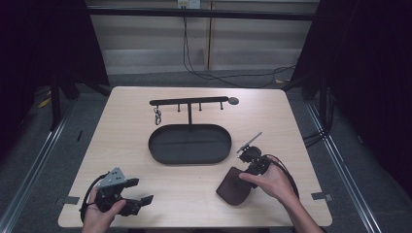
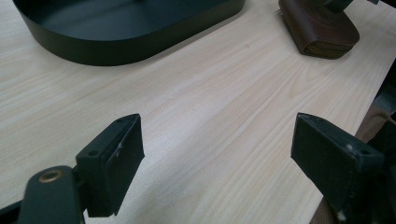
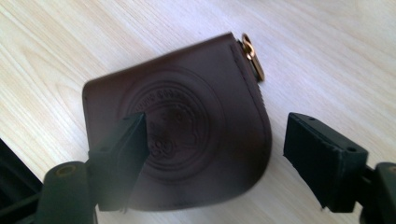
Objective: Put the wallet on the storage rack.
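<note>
Pouch [image 3: 187, 135] time: the brown leather coin pouch lies flat on the table [image 1: 272, 116], embossed face up, brass ring at its far corner. Right gripper [image 3: 212, 149] hangs over it, spread wide; one finger [image 3: 122, 154] sits over the stamped emblem, the other is off past the curved edge, probably lining up to pinch it. Left gripper [image 2: 217, 154] is parked wide with nothing but bare wood between its fingers, out of the way near the black oval tray [image 2: 116, 44].
</note>
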`<state>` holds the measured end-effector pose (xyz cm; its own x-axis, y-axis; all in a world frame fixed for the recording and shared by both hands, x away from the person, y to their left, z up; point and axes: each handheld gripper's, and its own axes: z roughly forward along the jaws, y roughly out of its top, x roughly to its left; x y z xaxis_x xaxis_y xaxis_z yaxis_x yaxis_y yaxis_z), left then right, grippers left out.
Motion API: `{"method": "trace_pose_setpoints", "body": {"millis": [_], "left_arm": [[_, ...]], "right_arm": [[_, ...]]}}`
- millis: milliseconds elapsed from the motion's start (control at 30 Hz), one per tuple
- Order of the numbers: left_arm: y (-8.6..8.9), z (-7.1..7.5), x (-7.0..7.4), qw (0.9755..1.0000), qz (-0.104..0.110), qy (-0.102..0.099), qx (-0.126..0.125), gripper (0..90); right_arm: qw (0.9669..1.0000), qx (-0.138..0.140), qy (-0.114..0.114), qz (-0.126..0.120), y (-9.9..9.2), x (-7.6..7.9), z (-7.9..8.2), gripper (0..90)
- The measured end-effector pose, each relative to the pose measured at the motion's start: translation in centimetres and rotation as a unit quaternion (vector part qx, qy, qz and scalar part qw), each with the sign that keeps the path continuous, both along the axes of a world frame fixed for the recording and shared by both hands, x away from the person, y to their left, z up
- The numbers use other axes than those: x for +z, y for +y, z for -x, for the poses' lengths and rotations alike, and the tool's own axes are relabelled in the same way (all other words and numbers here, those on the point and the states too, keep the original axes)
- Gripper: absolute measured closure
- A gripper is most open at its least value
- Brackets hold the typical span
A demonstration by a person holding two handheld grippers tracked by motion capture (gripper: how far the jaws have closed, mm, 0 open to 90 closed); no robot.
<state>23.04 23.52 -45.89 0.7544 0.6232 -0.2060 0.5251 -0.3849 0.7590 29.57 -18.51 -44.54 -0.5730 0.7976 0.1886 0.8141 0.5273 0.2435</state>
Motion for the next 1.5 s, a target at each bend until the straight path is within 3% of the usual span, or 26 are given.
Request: {"method": "trace_pose_setpoints", "body": {"millis": [100,467,600,767,867,1067,1133,1233,1500], "left_arm": [[0.2,-0.1,0.1,1.0,0.008,0.003,0.004,16.9],[0.3,-0.1,0.1,1.0,0.006,0.0,0.001,16.9],[0.4,-0.1,0.2,1.0,0.006,-0.001,0.003,16.9],[0.4,-0.1,0.2,1.0,0.008,-0.002,0.003,16.9],[0.4,-0.2,0.2,1.0,0.006,-0.001,0.003,16.9],[0.5,-0.2,0.2,0.9999,0.01,0.003,0.005,16.9],[0.6,-0.2,0.2,0.9999,0.01,0.003,0.006,16.9],[0.6,-0.2,0.2,0.9999,0.01,0.002,0.006,16.9],[0.5,-0.2,0.2,1.0,0.008,0.004,0.002,16.9]], "right_arm": [[0.9999,0.008,0.007,0.004,0.6,-0.5,-0.2,23.8],[0.9996,0.007,0.026,0.01,1.0,-1.2,-0.5,23.5],[0.9995,0.009,0.03,0.006,1.0,-1.2,-0.6,24.3],[0.9983,0.008,0.057,-0.008,0.7,-1.6,-1.3,24.1],[0.9982,0.01,0.059,-0.011,0.6,-1.6,-1.4,24.3],[0.9961,0.002,0.084,-0.026,0.3,-1.9,-1.9,26.1],[0.9965,0.005,0.081,-0.02,0.4,-1.7,-1.9,28.8],[0.9971,-0.002,0.075,-0.013,0.1,-1.1,-2.0,40.2],[0.998,-0.008,0.062,-0.015,-0.3,-0.5,-1.9,50.9]]}}
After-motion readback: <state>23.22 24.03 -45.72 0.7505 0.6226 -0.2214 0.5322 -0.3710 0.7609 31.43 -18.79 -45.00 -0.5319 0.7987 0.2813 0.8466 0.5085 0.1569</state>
